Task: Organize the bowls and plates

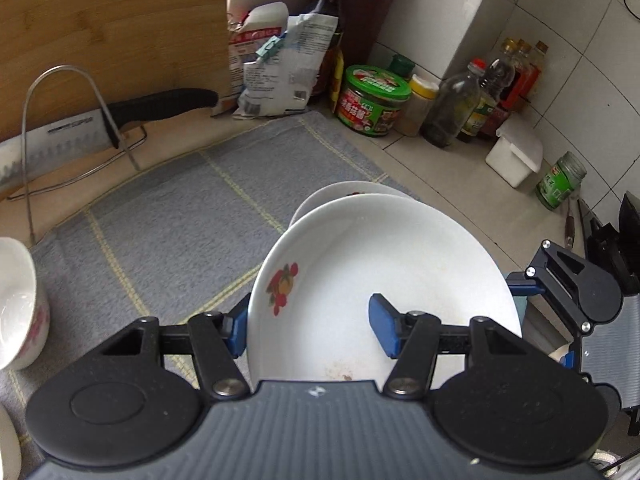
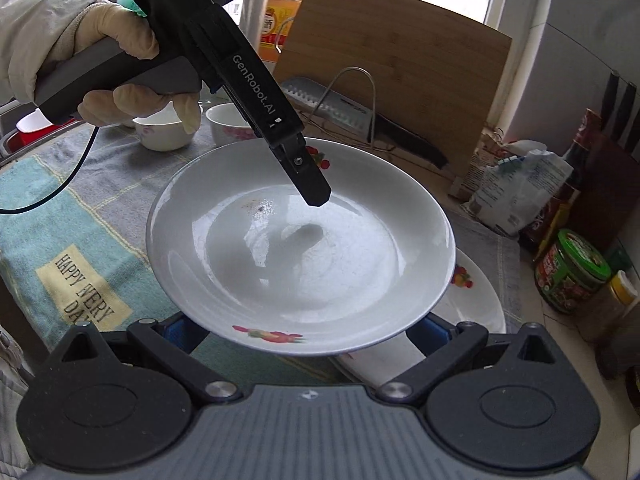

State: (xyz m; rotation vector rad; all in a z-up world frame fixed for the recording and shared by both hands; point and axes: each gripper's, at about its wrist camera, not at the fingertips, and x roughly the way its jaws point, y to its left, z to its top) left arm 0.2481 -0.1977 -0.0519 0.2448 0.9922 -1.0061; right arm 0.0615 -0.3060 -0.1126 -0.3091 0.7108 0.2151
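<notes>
At the far left of the left wrist view we see a white bowl (image 1: 18, 304) with a pink flower print standing upright on the grey checked cloth (image 1: 168, 216). Behind it a cleaver (image 1: 52, 140) lies in a wire rack (image 1: 72, 120), blade to the left and black handle to the right, in front of a wooden cutting board (image 1: 112, 20).

Moving right, our left gripper (image 1: 312, 326) is clamped on the rim of a white plate (image 1: 380, 280): one blue pad sits outside the rim, the other inside the well. The plate is round, so it has no long axis; it is held tilted above the cloth, its open face turned up and toward the camera, its fruit print at the left of the rim. Just beyond it a second plate (image 1: 344, 192) lies flat on the cloth, partly covered by the held one. Farther right stand a green-lidded jar (image 1: 374, 100) and several bottles (image 1: 480, 100) against the tiled wall.

In the right wrist view a gloved hand (image 2: 112, 64) grips the left tool at upper left. The right gripper (image 2: 308, 336) sits under the plate's near edge with its blue pads set wide apart; we cannot tell whether they touch the plate.
</notes>
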